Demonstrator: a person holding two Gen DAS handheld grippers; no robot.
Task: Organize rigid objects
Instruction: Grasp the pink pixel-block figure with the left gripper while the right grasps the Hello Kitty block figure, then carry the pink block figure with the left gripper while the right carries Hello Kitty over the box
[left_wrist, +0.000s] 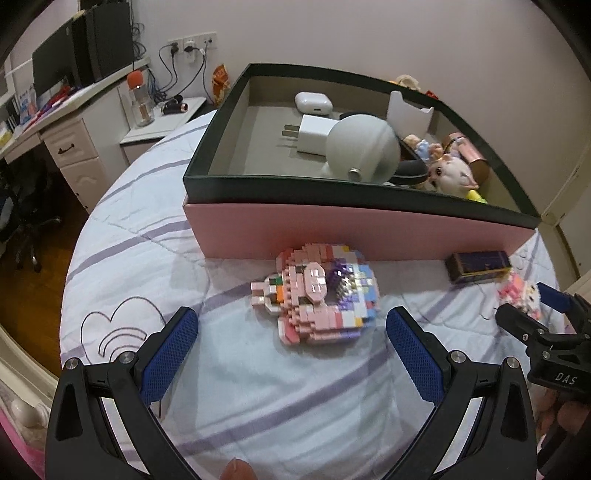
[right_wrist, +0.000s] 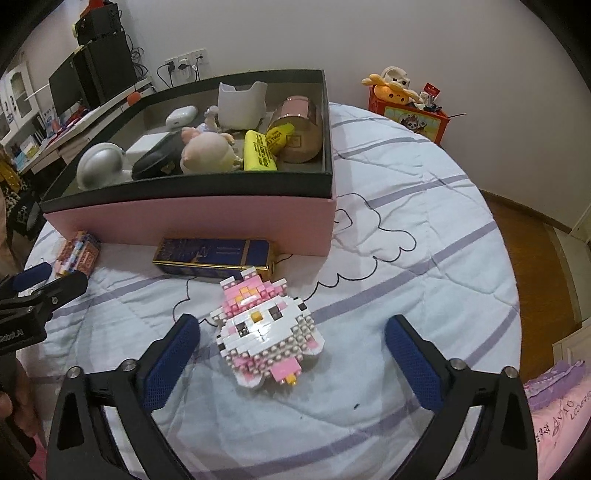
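A pink box with a dark rim (left_wrist: 354, 229) (right_wrist: 192, 218) stands on the bed and holds several small items. A pink brick-built figure (left_wrist: 317, 291) lies flat in front of it, just ahead of my open, empty left gripper (left_wrist: 291, 336). A white and pink brick-built cat (right_wrist: 267, 336) (left_wrist: 517, 291) lies just ahead of my open, empty right gripper (right_wrist: 291, 343). A dark blue and gold case (right_wrist: 214, 258) (left_wrist: 478, 266) lies against the box front. The pink figure shows at the left in the right wrist view (right_wrist: 75, 253).
The bed has a white quilt with purple stripes (left_wrist: 258, 398). A desk with monitors (left_wrist: 66, 96) stands at the far left. A red box with plush toys (right_wrist: 406, 107) sits beyond the bed's far right. Wooden floor (right_wrist: 532, 251) lies right of the bed.
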